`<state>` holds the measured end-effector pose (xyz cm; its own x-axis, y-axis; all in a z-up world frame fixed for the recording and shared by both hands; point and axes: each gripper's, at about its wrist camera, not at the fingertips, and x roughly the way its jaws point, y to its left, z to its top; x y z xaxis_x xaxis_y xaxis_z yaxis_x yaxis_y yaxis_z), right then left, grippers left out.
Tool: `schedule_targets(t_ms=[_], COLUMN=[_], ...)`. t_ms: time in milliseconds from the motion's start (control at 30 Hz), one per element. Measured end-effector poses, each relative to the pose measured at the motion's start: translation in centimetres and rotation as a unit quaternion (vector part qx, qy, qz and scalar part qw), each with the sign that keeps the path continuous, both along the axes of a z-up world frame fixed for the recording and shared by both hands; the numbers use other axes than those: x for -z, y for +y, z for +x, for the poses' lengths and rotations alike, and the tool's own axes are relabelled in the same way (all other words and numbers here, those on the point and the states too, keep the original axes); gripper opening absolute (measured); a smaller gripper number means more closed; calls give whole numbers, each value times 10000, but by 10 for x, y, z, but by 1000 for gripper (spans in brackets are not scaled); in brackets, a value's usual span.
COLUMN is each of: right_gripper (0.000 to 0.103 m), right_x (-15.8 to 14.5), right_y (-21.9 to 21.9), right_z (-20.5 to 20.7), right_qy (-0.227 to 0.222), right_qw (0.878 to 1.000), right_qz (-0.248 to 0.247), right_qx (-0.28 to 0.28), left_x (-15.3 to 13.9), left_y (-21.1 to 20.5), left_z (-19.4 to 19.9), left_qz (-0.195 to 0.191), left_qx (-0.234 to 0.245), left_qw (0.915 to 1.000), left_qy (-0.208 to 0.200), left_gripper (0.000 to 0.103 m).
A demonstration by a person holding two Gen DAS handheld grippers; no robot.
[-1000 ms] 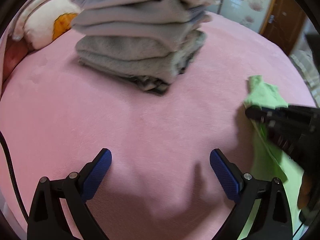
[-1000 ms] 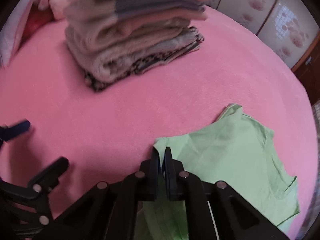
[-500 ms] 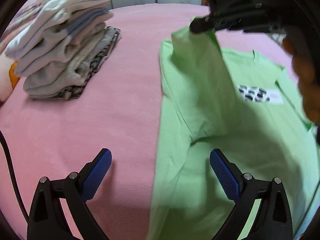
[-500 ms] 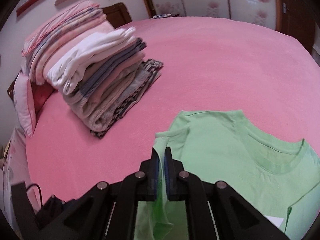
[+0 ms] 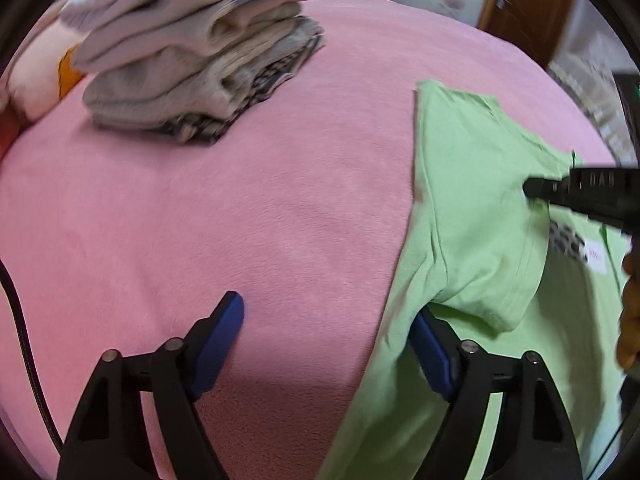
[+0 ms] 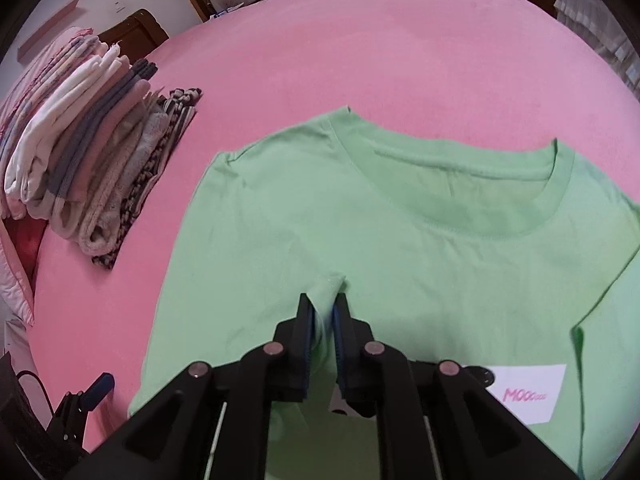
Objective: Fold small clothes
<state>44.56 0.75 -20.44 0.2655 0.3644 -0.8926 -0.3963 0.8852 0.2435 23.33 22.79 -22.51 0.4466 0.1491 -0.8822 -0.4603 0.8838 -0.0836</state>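
While my right hand-held gripper (image 6: 323, 312) pinches a fold of the one green T-shirt (image 6: 400, 216) spread on the pink bed (image 6: 360, 48), my left hand-held gripper (image 5: 326, 338) hovers spread wide, holding nothing, at the shirt's edge. One stack of folded clothes (image 5: 200, 60) sits at eleven o'clock.

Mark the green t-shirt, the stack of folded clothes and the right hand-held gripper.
green t-shirt (image 6: 400, 216): right wrist view, chest below the collar.
stack of folded clothes (image 5: 192, 64): left wrist view, side of the pile.
right hand-held gripper (image 6: 323, 312): right wrist view, between fingertips pinching the folded sleeve.
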Motion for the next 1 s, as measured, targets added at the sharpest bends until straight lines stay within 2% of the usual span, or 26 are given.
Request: schedule_targets(t_ms=[133,300,400,533,667,733,833,933,1000], right_gripper=[19,21,21,21,21,21,21,21,21], right_x=[-4,-10,-14,-17,-13,-10,-5,-1,1], right_y=[3,-2,-11,-25,-32,-31,-30,-29,-28], right_z=[-5,-3,-1,4,7,7,8,9,10], right_qy=[-70,-102,-149,-176,-44,1,40,27,18], right_qw=[9998,9996,9996,9994,9991,9990,9989,9988,9989], right_qz=[151,241,225,294,424,436,467,480,465], right_qx=[-53,-47,-28,66,71,49,5,-57,-91], left_x=[2,-6,-22,-50,-66,-62,-51,-38,-24], left_y=[7,1,3,9,10,11,10,13,17], left_z=[-5,-11,-15,-2,44,78,125,165,187], left_qz=[-250,-301,-450,-224,174,290,343,213,105], left_qx=[-104,293,567,708,909,1066,1266,1321,1280], left_qw=[9996,9988,9972,9972,9955,9936,9912,9908,9917], left_qy=[38,241,211,9,-194,-229,-201,-190,-18], left_gripper=[79,79,79,79,79,79,79,79,74])
